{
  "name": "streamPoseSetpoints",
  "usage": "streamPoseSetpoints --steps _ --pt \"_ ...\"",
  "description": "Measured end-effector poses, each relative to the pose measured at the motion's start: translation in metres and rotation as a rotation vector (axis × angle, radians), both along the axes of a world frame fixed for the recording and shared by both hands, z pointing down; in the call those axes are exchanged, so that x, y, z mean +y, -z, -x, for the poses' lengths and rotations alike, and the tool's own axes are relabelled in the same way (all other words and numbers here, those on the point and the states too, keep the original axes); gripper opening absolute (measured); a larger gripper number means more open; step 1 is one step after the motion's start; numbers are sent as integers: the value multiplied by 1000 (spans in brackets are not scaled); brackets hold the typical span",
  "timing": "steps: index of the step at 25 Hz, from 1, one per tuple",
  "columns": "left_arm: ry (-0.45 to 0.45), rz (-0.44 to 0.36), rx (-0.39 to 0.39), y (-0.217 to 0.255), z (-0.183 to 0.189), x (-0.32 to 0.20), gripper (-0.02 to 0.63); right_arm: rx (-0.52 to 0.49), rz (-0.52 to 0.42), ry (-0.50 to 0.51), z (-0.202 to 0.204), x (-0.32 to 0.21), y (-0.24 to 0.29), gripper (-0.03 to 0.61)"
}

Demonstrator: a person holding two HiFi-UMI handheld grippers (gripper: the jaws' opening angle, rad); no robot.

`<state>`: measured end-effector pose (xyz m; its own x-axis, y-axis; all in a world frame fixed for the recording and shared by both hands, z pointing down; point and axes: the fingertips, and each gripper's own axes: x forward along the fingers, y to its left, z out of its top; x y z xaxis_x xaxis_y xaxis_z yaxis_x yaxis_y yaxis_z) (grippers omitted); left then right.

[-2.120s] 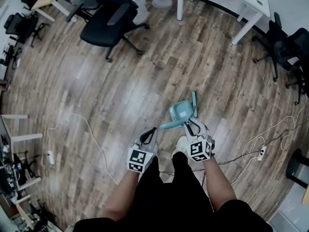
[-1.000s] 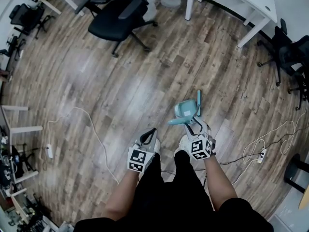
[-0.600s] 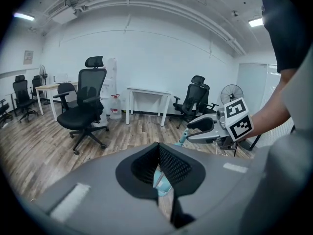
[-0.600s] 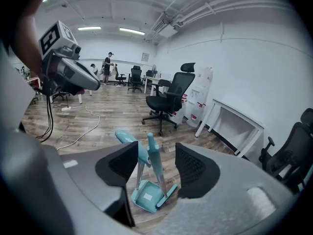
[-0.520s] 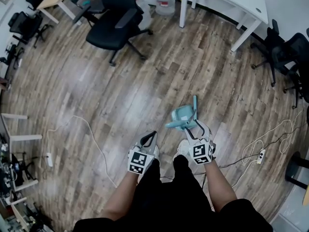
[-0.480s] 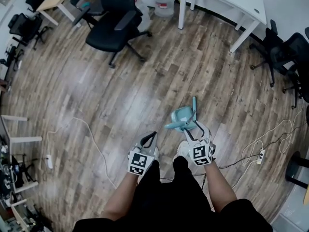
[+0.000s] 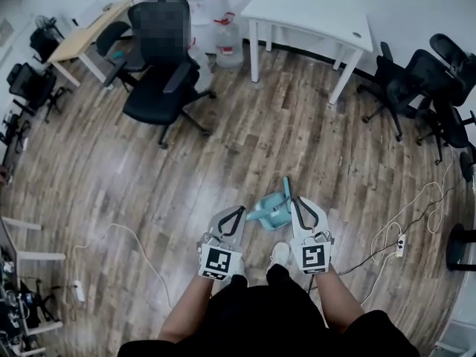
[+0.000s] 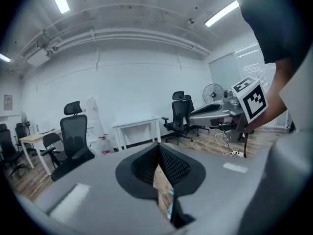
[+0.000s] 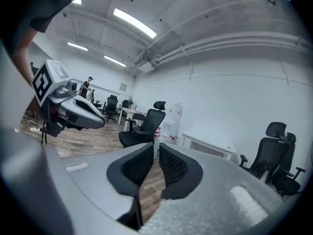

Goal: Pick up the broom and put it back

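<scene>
A teal broom-and-dustpan set [image 7: 269,208] stands on the wood floor, its handle [image 7: 287,190] upright, just ahead of both grippers. My right gripper [image 7: 297,200] is raised beside the handle. Its jaws have just been closing; in the right gripper view [image 9: 156,146] only a thin slit is left and nothing is between them. My left gripper [image 7: 237,210] is level with it on the left, shut and empty [image 8: 159,146]. A teal sliver [image 8: 169,208] shows below its pads. Each gripper view shows the other gripper: the right [image 8: 215,112], the left [image 9: 80,112].
A black office chair [image 7: 160,80] stands at the back left by a water bottle [image 7: 227,47]. A white table [image 7: 312,13] is at the back, more chairs [image 7: 416,80] on the right. A power strip [image 7: 399,244] and cables lie right, a white cable [image 7: 119,233] left.
Both grippers have come up and point more level. The right gripper, earlier at the teal set's handle, is now beside it with its jaws drawn together. More of the back wall shows.
</scene>
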<state>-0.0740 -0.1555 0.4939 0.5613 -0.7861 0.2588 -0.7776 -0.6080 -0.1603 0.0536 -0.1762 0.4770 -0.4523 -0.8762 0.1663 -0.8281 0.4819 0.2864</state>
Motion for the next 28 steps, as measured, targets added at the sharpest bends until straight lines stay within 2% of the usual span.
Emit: streamPoseSetpoints --steps 2,4,7,10,14,20,28 --pt "-26 -28 29 18 -8 -8 17 -8 -38 -33 -4 -5 22 3" --pt "-42 -52 55 34 -14 -17 17 -6 -48 -70 -8 -10 41 3" --pt "-39 -92 82 59 -14 -34 17 -57 -67 -109 -13 -17 74 2" --pt "-37 -137 123 87 -12 -46 17 -107 -89 -107 -15 -22 100 2" --pt "-48 -204 149 118 -12 -54 17 -90 -90 -84 -14 -35 106 2" --pt "-66 -236 153 132 -14 -58 17 -81 -77 -75 -11 -39 107 2" --pt "-59 -201 175 128 -9 -61 17 -81 -83 -89 -11 -38 110 2"
